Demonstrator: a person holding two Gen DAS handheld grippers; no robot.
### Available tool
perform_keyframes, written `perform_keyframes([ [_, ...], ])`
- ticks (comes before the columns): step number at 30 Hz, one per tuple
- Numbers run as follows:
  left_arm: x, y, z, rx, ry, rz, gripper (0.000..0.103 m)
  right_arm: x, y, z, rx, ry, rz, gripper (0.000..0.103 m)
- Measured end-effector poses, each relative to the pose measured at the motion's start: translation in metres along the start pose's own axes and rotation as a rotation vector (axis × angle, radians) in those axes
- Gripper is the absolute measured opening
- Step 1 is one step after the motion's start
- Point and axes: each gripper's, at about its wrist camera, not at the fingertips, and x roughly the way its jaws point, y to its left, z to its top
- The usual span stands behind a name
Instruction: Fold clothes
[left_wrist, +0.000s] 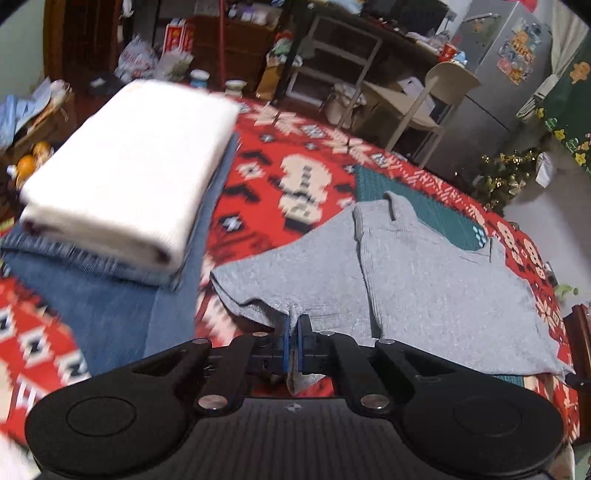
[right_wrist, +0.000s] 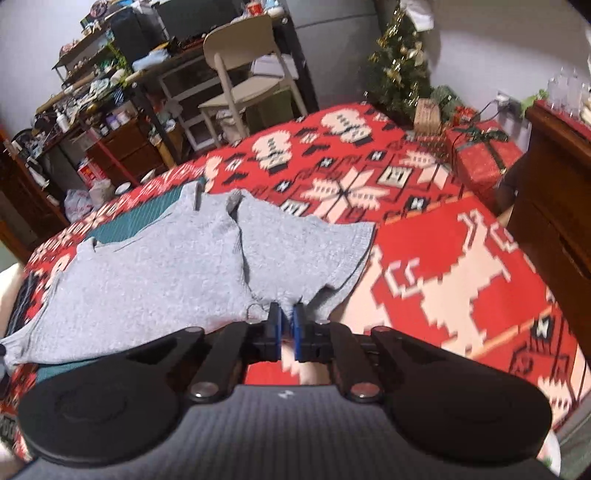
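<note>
Left wrist view showed the left tongs (left_wrist: 294, 322) pinching the grey shirt's (left_wrist: 436, 280) hem, while the right tongs (right_wrist: 286, 312) likewise clamped its edge.

text: none legible | red boxes (left_wrist: 178, 37) and fridge magnets (left_wrist: 517, 55) — print too blurred to read

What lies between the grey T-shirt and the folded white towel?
In the left wrist view, only bare red patterned blanket separates the grey T-shirt from the folded white towel, which rests on blue jeans.
</note>
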Motion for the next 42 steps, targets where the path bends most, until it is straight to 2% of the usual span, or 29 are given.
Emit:
perform_keyframes([
  [6, -0.009, 0.012, -0.022, -0.012, 0.026, -0.007, 0.004, -0.02, -0.002, -0.021, -0.021, 0.052, -0.017, 0.006],
  [12, 0.0, 0.013, -0.034, -0.001, 0.049, -0.005, 0.005, -0.016, 0.001, -0.037, -0.039, 0.108, -0.035, 0.007],
  [17, 0.005, 0.008, -0.037, 0.054, 0.052, 0.042, 0.012, -0.016, 0.001, -0.042, -0.04, 0.123, -0.036, 0.01],
  [21, -0.007, 0.005, -0.04, 0.083, 0.018, 0.053, 0.034, -0.026, -0.008, -0.04, -0.025, 0.097, -0.043, 0.013],
  [25, -0.02, 0.0, -0.039, 0.123, -0.012, 0.067, 0.035, -0.035, -0.016, -0.032, -0.045, 0.061, -0.01, 0.014],
  [27, -0.025, -0.005, -0.037, 0.148, -0.027, 0.053, 0.036, -0.037, -0.013, -0.028, -0.086, 0.047, 0.021, 0.017],
  [29, -0.027, -0.012, -0.035, 0.179, -0.043, 0.027, 0.037, -0.035, -0.003, -0.023, -0.161, 0.048, 0.061, 0.024],
  [33, -0.017, -0.032, -0.03, 0.268, -0.041, -0.044, 0.039, -0.014, 0.022, -0.015, -0.327, 0.093, 0.099, 0.024],
  [35, -0.011, -0.04, -0.03, 0.322, -0.038, -0.055, 0.04, -0.004, 0.035, -0.014, -0.405, 0.118, 0.11, 0.024],
  [37, -0.004, -0.044, -0.03, 0.348, -0.023, -0.06, 0.04, 0.006, 0.04, -0.013, -0.41, 0.142, 0.102, 0.024],
  [42, 0.015, -0.035, -0.029, 0.303, 0.042, -0.111, 0.039, 0.021, 0.038, -0.009, -0.348, 0.157, 0.101, 0.022],
])
